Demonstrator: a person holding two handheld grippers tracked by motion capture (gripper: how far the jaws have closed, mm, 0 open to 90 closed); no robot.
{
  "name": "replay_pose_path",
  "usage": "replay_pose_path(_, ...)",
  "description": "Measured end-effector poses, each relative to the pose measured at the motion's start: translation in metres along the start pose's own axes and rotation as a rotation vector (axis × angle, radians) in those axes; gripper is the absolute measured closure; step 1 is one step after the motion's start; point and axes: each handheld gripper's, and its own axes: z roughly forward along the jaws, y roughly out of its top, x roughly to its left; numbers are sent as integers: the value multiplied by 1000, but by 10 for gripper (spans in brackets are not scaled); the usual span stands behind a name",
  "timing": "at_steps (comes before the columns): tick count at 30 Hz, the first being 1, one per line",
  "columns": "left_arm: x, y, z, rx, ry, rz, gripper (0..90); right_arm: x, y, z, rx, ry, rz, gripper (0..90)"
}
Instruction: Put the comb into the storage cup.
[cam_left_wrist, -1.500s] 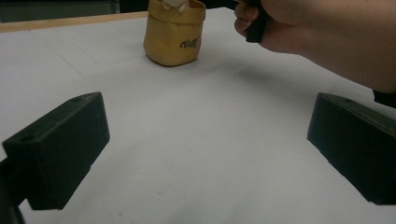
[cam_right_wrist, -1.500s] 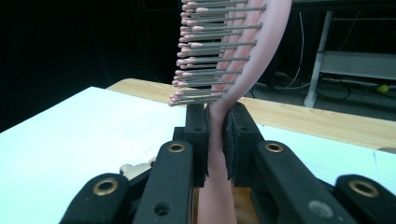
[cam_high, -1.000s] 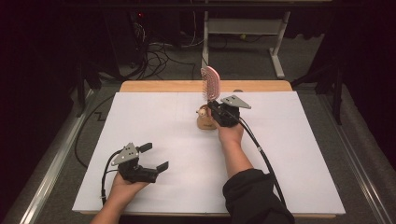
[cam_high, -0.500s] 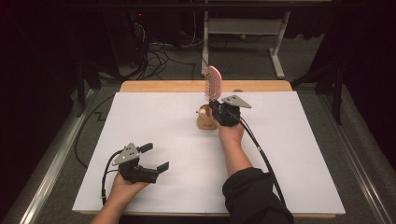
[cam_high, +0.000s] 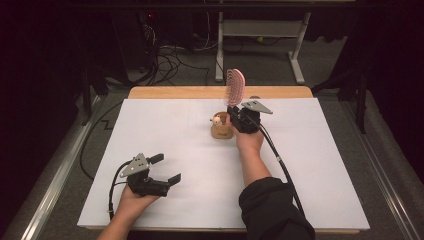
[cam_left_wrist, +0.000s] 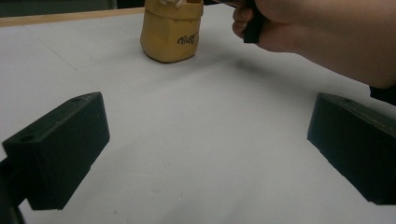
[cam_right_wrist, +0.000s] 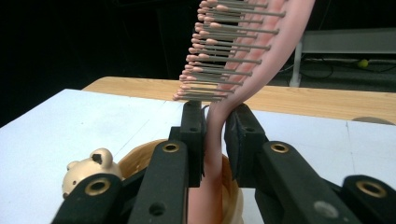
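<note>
At the left of the high view we see the left gripper (cam_high: 161, 168) resting low on the white table cover (cam_high: 175, 145), held in the person's left hand (cam_high: 131, 202) near the front edge; its 2 jaws stand spread wide, with bare white surface between them. From that gripper's own view, the 2 black jaws frame the tan cup (cam_left_wrist: 171, 29) well ahead, apart from them.

Toward the middle, the tan cup (cam_high: 221, 126) sits on the cover near the far wooden edge (cam_high: 200, 92), with a small bear-shaped figure (cam_high: 216, 119) at its rim.

Just right of the cup, the right gripper (cam_high: 234, 113) pinches the handle of a pink hairbrush (cam_high: 235, 86) — the brush stands upright, bristles facing left, its lower end going down into the cup. In the right gripper view the 2 jaws sit close on either side of the pink handle (cam_right_wrist: 215, 140), which runs down into the cup (cam_right_wrist: 140, 161) — the bear figure (cam_right_wrist: 91, 170) lies at its left rim.
</note>
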Motion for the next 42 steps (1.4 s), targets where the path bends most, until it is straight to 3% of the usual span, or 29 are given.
replay_pose_path(20, 0, 0, -2, -5, 2, -8, 0, -3, 2, -1, 12, -20, 10, 759)
replay_pose_path(42, -1, 0, -2, 0, 3, 1, 0, -4, 2, -3, 27, -32, -14, 716)
